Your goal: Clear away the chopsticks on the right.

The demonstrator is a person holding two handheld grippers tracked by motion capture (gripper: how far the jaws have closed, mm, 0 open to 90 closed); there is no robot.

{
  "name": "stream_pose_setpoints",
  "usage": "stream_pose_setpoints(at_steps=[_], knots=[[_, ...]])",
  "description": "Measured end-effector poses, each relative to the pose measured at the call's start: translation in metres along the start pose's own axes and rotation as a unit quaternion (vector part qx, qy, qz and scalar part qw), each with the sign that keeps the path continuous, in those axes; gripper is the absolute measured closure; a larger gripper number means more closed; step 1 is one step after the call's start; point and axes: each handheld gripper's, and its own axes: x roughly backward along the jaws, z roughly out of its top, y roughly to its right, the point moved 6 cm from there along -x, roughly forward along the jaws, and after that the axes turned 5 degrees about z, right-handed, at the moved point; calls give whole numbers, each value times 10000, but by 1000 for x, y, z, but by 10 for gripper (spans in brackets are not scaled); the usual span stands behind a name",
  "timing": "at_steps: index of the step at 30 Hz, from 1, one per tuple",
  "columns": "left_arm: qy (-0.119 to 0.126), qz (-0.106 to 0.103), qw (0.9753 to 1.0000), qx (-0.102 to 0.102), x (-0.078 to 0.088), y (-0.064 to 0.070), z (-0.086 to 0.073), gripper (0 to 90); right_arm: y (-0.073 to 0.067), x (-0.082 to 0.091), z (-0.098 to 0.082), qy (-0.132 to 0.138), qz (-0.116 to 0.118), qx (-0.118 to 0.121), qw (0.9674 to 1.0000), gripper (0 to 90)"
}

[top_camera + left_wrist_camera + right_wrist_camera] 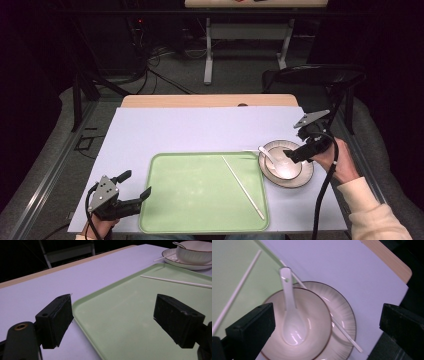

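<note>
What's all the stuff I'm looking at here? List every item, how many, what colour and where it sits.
Pale green plastic tray: one, on the near middle of the table.
White chopsticks: two; one lies slantwise on the tray's right part, the other lies across the plate, under the bowl.
Cream ceramic plate with dark rim: one, right of the tray.
Cream ceramic bowl: one, on the plate.
White ceramic soup spoon: one, in the bowl, handle over the rim.
Lilac table cover: one, over a wooden table.
Second table: one, behind, light-coloured.
Left gripper: black, open, at the tray's left edge.
Right gripper: black, open, over the bowl.
</note>
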Motion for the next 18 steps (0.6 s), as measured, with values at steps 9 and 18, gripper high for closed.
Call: stream_pose_setpoints(at_steps=[9, 18], knots=[[-7, -16, 10000, 9, 0, 0, 0, 155, 32, -12, -6, -327, -29, 89, 9994, 0], [-9, -17, 10000, 8, 0, 0, 0, 155, 55, -30, -11, -718, 41, 119, 9973, 0]])
